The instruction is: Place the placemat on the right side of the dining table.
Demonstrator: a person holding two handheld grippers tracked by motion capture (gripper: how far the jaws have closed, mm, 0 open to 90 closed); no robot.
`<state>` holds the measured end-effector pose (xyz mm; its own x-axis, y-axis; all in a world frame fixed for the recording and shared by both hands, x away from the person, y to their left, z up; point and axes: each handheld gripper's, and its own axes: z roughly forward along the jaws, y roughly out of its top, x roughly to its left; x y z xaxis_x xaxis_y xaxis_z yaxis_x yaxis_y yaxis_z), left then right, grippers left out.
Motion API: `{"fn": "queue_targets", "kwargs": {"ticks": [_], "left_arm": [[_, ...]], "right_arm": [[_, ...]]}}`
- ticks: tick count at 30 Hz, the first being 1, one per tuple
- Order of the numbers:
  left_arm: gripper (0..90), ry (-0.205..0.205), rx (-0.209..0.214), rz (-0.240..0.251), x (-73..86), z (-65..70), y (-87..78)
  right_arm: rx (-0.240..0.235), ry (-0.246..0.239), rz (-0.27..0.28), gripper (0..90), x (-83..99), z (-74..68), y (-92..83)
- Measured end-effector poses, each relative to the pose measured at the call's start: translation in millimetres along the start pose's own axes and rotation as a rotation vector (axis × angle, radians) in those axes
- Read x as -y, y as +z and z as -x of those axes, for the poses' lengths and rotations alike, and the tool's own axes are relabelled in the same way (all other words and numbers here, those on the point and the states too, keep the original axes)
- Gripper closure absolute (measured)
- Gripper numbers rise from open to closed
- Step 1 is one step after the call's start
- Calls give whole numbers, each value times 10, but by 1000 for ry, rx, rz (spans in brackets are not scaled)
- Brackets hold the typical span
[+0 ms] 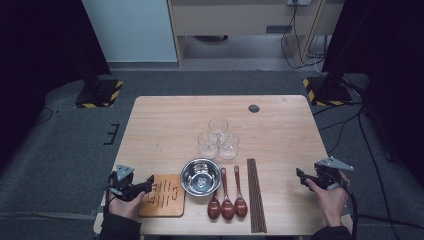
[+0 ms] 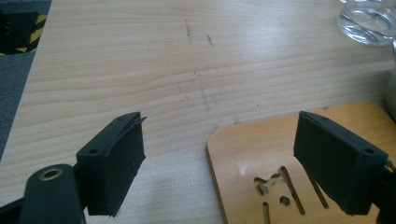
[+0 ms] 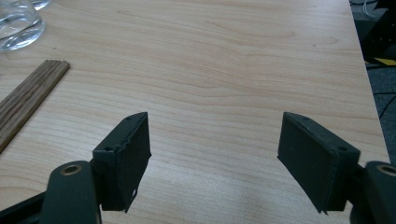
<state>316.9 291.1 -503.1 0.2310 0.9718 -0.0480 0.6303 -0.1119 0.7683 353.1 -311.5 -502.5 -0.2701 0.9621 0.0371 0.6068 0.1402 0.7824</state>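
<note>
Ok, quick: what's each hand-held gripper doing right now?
Left hand-held gripper: open, holding nothing, jaws over the corner of the wooden board.
Right hand-held gripper: open, holding nothing, over bare table.

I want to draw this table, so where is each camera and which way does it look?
High view: sits above the person's side, looks forward and down on the table; both hands, left gripper and right gripper show.
Left gripper view: rides the left gripper, jaws apart above the wooden board.
Right gripper view: rides the right gripper, jaws apart over bare table beside the chopsticks.
Shared: both gripper views catch a clear glass.
</note>
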Motion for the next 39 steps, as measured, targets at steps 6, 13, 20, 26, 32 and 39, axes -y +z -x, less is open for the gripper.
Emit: {"fn": "queue_targets", "kwargs": {"ticks": [6,13,20,26,32,39], "left_arm": [[130,17,0,-6,11,52,7],[115,48,12,-31,34,133,57],[91,57,11,-52,49,173,122],[71,61,10,-67,47,210,187],[65,54,4,-79,34,219,255],[49,41,10,-87,26,227,316]], "right_arm": [[-4,-12,13,260,-25,-66,-34],[-24,-30,18,259,-74,-171,-49],[-51,-49,11,259,-99,-270,-31],[-55,-49,3,259,-96,-284,-23],[-58,-48,10,259,-112,-289,-36],[-63,-47,13,259,-117,-290,-40]]}}
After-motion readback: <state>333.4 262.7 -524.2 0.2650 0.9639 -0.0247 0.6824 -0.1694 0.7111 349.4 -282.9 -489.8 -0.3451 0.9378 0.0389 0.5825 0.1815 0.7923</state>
